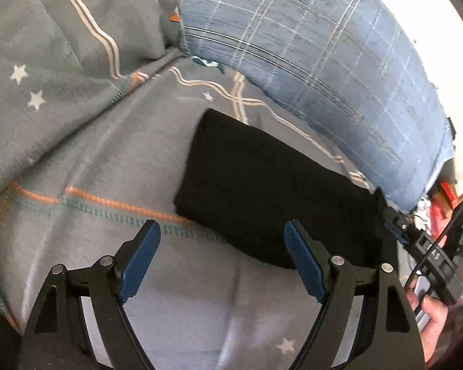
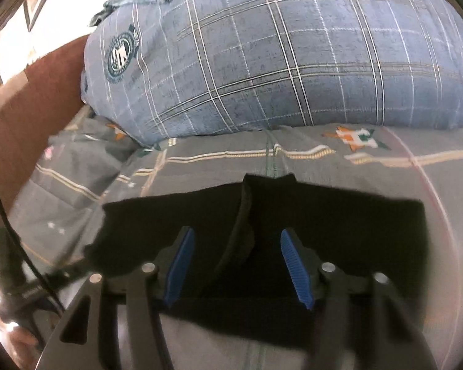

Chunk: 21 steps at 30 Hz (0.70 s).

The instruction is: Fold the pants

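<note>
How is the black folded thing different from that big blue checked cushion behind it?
The black pants are plain and dark; the blue pillow has a pale plaid pattern and a round crest. The pants lie low and flat in a folded rectangle, while the pillow bulges high and rounded. The pants look much smaller than the pillow. Both are soft fabric resting on the same grey star-print bedspread.

The grey star-print bedsheet (image 1: 86,166) lies bare to the left of the folded black pants (image 1: 262,185), giving the left gripper (image 1: 222,231), its jaws spread wide, open room there. Toward the head of the bed, the big blue plaid pillow (image 2: 277,61) bulges up just behind the pants and blocks that side. The right gripper (image 2: 237,240), jaws apart, hangs right over the pants, where a raised fold runs between its fingers.
</note>
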Tool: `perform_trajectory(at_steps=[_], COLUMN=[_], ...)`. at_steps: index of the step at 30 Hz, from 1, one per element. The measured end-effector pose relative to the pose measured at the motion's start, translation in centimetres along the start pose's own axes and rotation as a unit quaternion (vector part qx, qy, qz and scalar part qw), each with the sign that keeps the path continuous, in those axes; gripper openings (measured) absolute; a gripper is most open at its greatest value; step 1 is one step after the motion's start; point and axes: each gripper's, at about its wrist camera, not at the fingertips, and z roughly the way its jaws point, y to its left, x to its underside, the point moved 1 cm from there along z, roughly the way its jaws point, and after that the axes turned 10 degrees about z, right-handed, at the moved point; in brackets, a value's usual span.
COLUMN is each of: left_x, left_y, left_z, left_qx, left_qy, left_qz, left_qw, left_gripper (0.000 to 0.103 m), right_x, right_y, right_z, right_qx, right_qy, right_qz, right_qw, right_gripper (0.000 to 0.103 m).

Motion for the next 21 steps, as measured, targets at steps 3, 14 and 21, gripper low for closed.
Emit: perform_trajectory(at_steps=[3,14,21], left_x=[-0.7,-1.4,-0.4], left_y=[0.1,0.3,1.1], left_z=[0.2,1.2,0.0], left_qx=[-0.018,-0.038,-0.001], left_qy=[-0.003,0.001,-0.015], left_qz=[0.007,0.004,-0.044], left_qw=[0.9998,0.9993,0.9989], left_gripper=[0.083,0.083,0.084], right_x=[-0.4,0.2,-0.6], right_y=[-0.1,1.3,4.3], right_z=[1.6,1.8,-0.3], right_qx=[-0.011,-0.017,-0.079], right_qy=[0.02,0.022,0.016], right_qz=[0.005,-0.034,-0.071], right_qw=[1.0,0.999,0.994], right_gripper=[0.058,0.06,0.06])
